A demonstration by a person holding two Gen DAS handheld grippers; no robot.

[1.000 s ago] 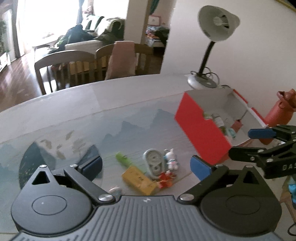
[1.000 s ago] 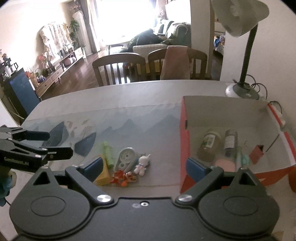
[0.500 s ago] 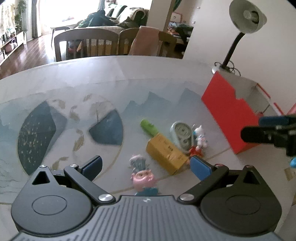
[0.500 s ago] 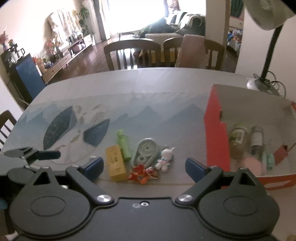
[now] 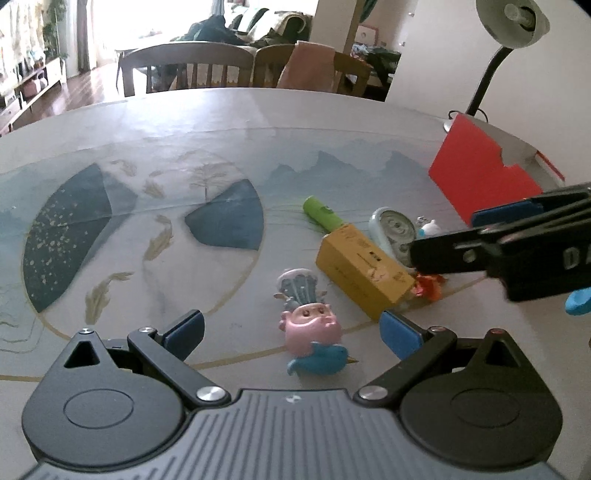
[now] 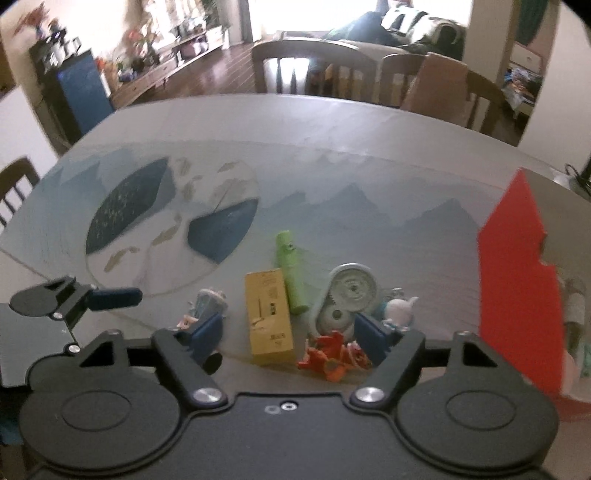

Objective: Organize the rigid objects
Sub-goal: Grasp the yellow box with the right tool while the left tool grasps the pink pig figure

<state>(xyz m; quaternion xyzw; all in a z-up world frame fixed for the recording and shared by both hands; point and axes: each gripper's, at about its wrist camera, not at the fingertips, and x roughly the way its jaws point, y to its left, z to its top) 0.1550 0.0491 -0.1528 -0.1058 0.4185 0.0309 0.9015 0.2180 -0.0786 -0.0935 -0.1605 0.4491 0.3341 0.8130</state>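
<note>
- My left gripper (image 5: 291, 332) has its fingers spread wide over the table (image 5: 258, 122), nothing pinched; the pink figurine (image 5: 308, 321) lies between the blue pads, touching neither that I can see.
- The figurine's blue lower part is partly cut off by the gripper body.
- My right gripper (image 6: 290, 330) is closing its fingers, but the pads press on nothing; the yellow box (image 6: 269, 314) and the red toy (image 6: 332, 356) lie on the table between them.
- From the left wrist camera, the right gripper's arm covers part of the round tape dispenser (image 5: 393, 229) and most of the small white figure (image 5: 430, 227) and the red toy.
- The green tube (image 6: 290, 275) lies just beside the yellow box, at its far end.
- The red carton (image 6: 517, 295) stands to the right of the pile. Its inside is mostly hidden behind its wall; I only make out blurred shapes at the right edge and cannot tell what they are.
- The right wrist picture is smeared, so the box's print is unreadable.
- The desk lamp (image 5: 509, 22) stands behind the carton, its base largely hidden.
</note>
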